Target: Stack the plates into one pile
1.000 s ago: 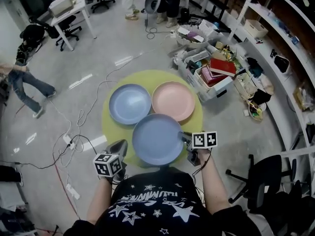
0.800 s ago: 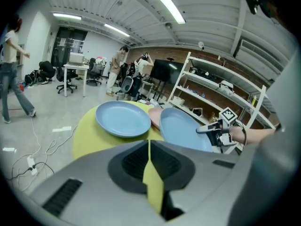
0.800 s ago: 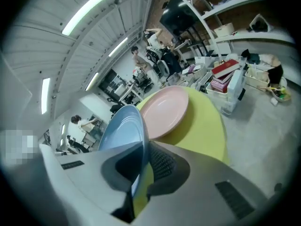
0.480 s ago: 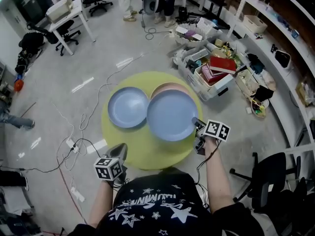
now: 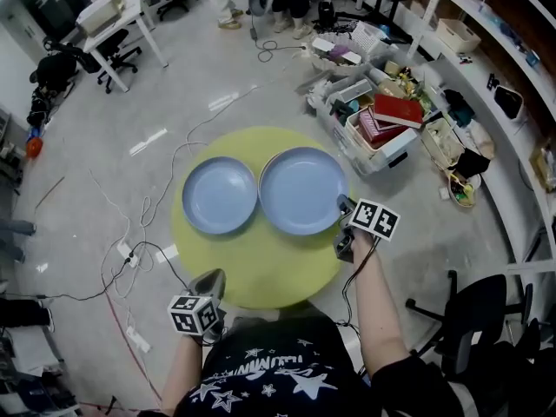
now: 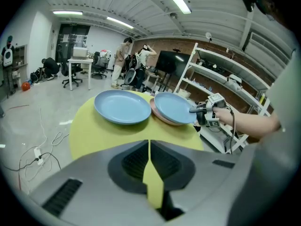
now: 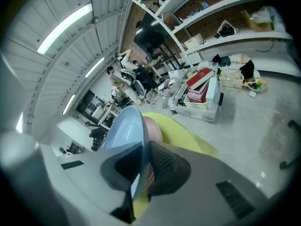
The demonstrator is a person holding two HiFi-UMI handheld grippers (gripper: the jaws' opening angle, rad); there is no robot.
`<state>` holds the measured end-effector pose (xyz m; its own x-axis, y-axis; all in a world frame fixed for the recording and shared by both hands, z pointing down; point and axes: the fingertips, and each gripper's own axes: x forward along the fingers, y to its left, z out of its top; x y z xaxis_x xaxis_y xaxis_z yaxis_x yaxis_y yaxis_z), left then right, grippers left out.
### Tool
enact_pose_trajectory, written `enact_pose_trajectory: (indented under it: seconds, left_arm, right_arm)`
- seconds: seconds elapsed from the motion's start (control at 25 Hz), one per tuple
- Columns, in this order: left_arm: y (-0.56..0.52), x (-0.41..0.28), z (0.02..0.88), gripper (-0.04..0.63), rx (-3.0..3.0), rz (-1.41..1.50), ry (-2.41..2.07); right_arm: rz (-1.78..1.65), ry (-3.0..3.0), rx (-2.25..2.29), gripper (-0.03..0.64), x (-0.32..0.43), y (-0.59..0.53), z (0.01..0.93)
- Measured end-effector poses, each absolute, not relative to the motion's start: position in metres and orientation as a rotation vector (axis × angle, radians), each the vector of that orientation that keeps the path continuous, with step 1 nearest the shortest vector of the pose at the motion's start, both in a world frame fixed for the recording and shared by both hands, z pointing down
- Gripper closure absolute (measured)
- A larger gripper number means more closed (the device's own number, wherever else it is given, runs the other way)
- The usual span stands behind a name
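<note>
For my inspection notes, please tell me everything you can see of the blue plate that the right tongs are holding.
The blue plate is round, shallow, pale matt blue, plastic-looking, empty. The right tongs pinch its right-hand rim, jaws having just opened slightly. It lies nearly level over the pink plate on the yellow table, almost covering it; whether they touch is unclear.

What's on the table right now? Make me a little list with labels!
table: round, yellow-green
left blue plate: flat on the table, alone
right blue plate: over the pink plate, hiding most of it
pink plate: only its edge peeks out
right claw: pinches the right blue plate's rim, jaws just easing open
left claw: shut, empty, by the table's near edge
pile: not finished
</note>
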<state>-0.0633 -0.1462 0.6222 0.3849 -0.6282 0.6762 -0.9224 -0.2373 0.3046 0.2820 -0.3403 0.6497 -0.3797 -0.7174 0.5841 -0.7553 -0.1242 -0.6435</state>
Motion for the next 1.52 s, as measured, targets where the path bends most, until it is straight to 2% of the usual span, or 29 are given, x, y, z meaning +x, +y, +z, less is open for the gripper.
enact_pose_trajectory:
  seconds: [0.6, 0.96, 1.32, 1.52]
  left_arm:
    - [-0.151, -0.068, 0.628, 0.572, 1.898, 0.534, -1.388]
    - [-0.171, -0.077, 0.635, 0.572, 1.937, 0.524, -1.331]
    - [-0.199, -0.083, 0.618, 0.572, 2.061, 0.54, -1.244]
    - [-0.212, -0.097, 0.613, 0.572, 2.092, 0.523, -1.204]
  right_arm:
    - [1.619, -1.953, 1.711, 0.572, 0.281, -0.364, 0.673]
    - [1.27, -1.9, 1.764, 0.574, 0.273, -0.356, 0.675]
    - [1.175, -1.851, 1.795, 0.435, 0.267, -0.347, 0.67]
    - [1.147, -1.807, 1.862, 0.428, 0.268, -0.332, 0.663]
